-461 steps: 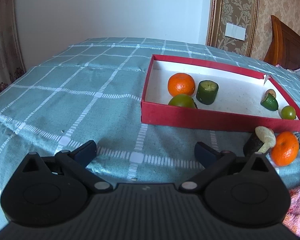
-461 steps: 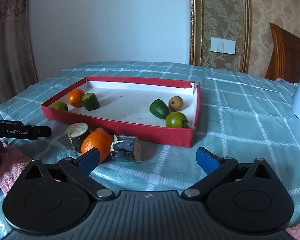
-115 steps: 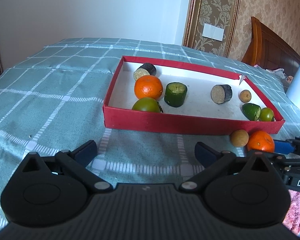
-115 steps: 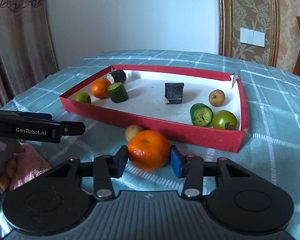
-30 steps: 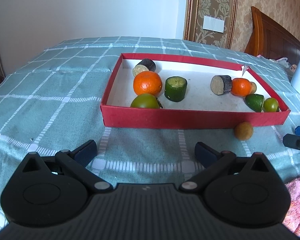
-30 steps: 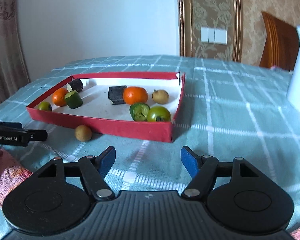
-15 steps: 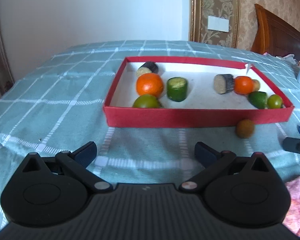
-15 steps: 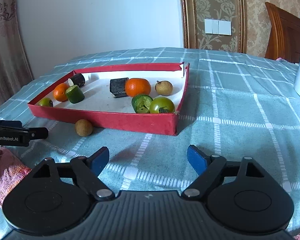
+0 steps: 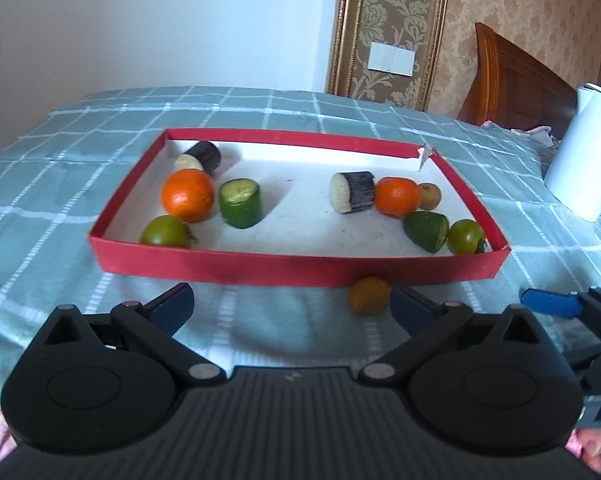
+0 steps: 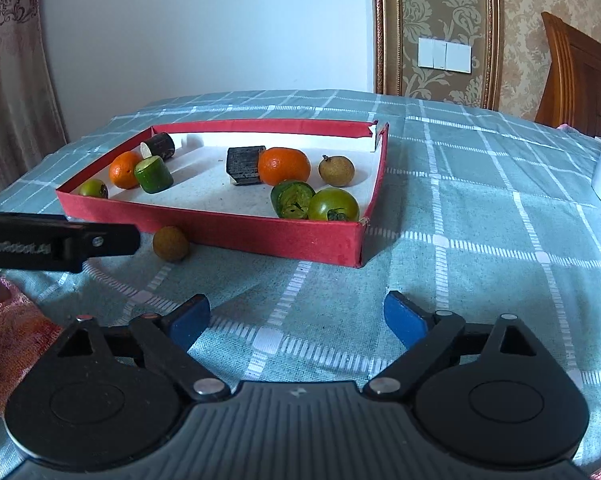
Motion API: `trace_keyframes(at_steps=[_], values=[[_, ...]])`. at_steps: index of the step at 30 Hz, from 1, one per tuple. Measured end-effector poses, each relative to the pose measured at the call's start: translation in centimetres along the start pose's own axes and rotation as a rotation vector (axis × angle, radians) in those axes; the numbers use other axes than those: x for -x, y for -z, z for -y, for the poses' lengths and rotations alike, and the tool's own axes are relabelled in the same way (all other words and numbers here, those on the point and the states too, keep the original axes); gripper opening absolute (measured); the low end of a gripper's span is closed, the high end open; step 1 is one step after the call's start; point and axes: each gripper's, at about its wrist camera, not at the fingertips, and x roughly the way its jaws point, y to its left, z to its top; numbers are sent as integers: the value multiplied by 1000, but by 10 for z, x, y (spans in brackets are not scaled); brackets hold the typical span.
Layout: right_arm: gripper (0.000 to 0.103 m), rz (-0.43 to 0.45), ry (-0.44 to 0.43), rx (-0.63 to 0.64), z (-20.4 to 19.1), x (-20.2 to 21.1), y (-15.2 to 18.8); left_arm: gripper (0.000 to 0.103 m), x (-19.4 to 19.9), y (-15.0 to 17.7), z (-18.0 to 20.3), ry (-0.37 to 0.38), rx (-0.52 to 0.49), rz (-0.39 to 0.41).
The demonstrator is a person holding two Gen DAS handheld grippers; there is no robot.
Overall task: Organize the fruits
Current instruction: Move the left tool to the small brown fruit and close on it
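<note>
A red tray [image 9: 296, 268] [image 10: 236, 226] on the checked cloth holds two oranges [image 9: 187, 195] [image 9: 397, 196], green cut pieces [image 9: 240, 203], dark cut pieces [image 9: 352, 191], green tomatoes [image 9: 465, 236] and a small brown fruit [image 10: 336, 169]. One small brown fruit [image 9: 368, 296] [image 10: 171, 244] lies on the cloth outside the tray's front wall. My left gripper [image 9: 290, 308] is open and empty, the brown fruit just inside its right finger. My right gripper [image 10: 296, 320] is open and empty, off the tray's near right corner.
A white kettle [image 9: 584, 152] stands on the cloth to the right of the tray. The left gripper's body [image 10: 56, 242] reaches in from the left in the right wrist view. A wooden headboard [image 9: 516, 76] and the wall are behind.
My left gripper has moved forward and right, closer to the tray and the loose brown fruit. The right gripper has shifted a little closer. Both stay open.
</note>
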Motion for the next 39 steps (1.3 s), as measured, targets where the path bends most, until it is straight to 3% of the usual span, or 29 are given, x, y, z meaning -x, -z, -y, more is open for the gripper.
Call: trace_keyframes(at_steps=[9,12,19,27,30,39], values=[[95,-2,3,5,-1,-1,0,103,-8,0,15,-23,-36,9],[95,-3,4,6,-1,-1,0,90,-9,2,19,-32,-61,6],[95,-3,5,7,-1,-1,0,84,-10,8,28,-29,-99,23],[95,-4,6,8,-1,-1,0,60,-14,11,33,10,-125,19],[95,-4,6,8,-1,-1,0,40,-15,14,34,37,-143,15],[95,-4,6,8,-2,-1,0,29,-13,16,29,53,-143,25]])
